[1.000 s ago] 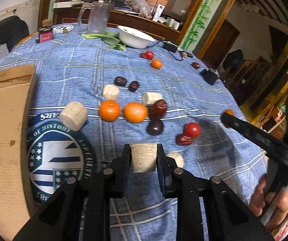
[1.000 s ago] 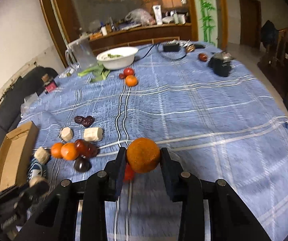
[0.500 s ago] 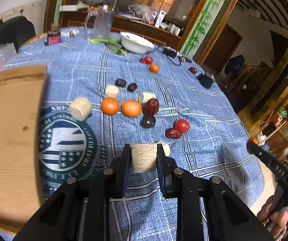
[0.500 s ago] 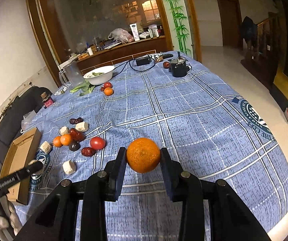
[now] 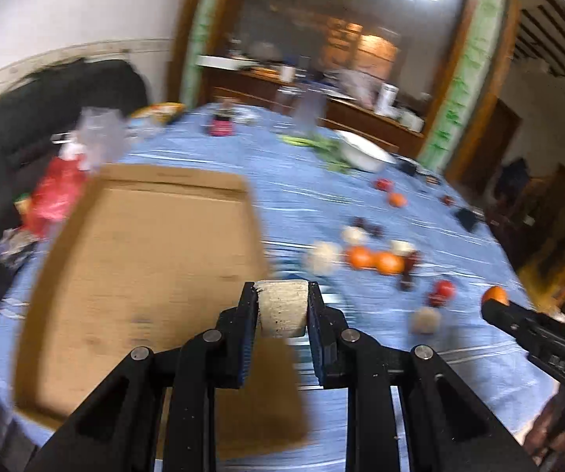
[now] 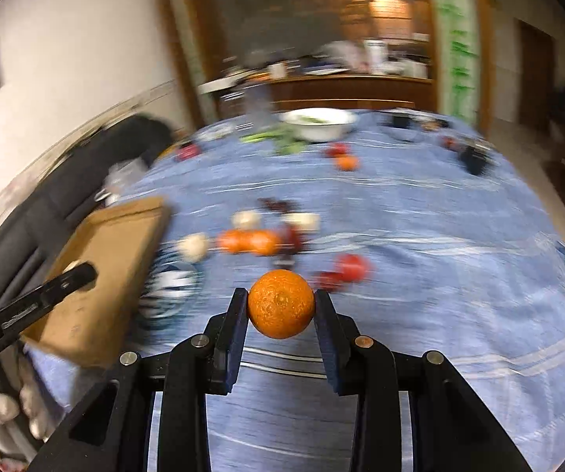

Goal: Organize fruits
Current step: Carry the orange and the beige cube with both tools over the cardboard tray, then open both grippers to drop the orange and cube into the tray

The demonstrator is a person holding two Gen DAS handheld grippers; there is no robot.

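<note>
Left gripper (image 5: 282, 310): clamps pale chunk (image 5: 282, 308) above cardboard box (image 5: 144, 267) edge
Right gripper (image 6: 281, 306): grips orange (image 6: 281, 303) over blue tablecloth (image 6: 439, 275)
Ahead: loose fruit cluster (image 6: 258, 240), white bowl (image 6: 317, 122) beyond, all blurred

Legible text: one embossed marking, apparently "DAS", on the black arm of the right tongs (image 5: 494, 308) as seen from the left wrist view; motion blur leaves the reading uncertain. The round emblem (image 6: 170, 289) on the bench cloth carries lettering too blurred to read.
</note>
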